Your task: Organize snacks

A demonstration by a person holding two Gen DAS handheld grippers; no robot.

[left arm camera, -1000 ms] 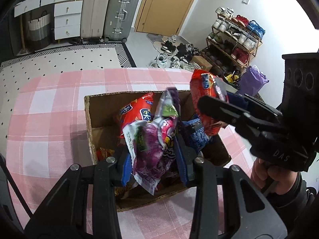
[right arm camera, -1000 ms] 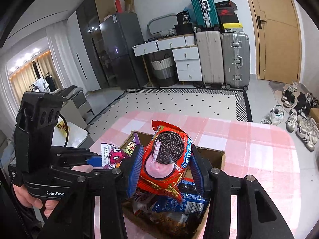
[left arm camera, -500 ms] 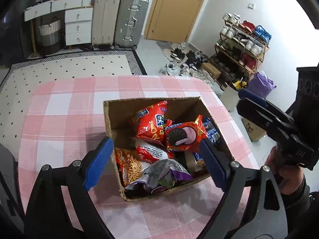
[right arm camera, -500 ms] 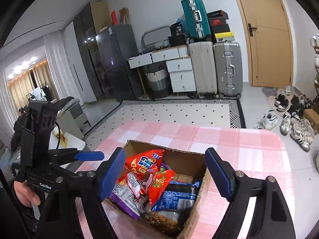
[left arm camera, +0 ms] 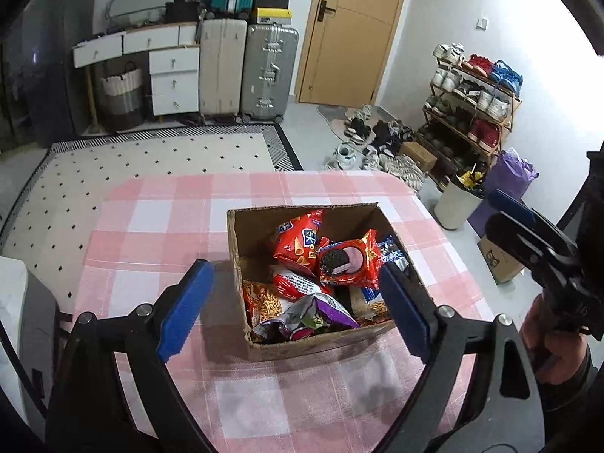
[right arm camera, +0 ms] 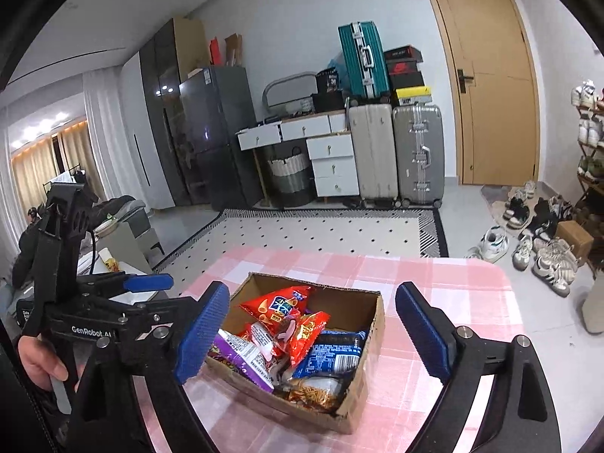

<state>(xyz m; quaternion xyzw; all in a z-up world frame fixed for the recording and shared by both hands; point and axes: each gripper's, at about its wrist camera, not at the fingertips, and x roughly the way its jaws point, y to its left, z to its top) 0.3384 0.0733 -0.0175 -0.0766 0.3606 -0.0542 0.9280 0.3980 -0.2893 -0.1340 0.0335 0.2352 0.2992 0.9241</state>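
The cardboard box hides its lowest packets, the table is cut off by the picture's bottom edge, and packet print seems too small to read.

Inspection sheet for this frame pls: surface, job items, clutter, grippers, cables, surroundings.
Surface: pink-and-white checked tablecloth.
Job's things: open brown cardboard box holding snack packets; red cookie packet on top, purple foil packet at the near edge.
Clutter: nothing seen on the cloth.
Grippers: left gripper and right gripper open, jaws just opened, nothing between them.
Cables: black cable behind the left gripper.
Surroundings: silver suitcase, wooden door, shoe rack.
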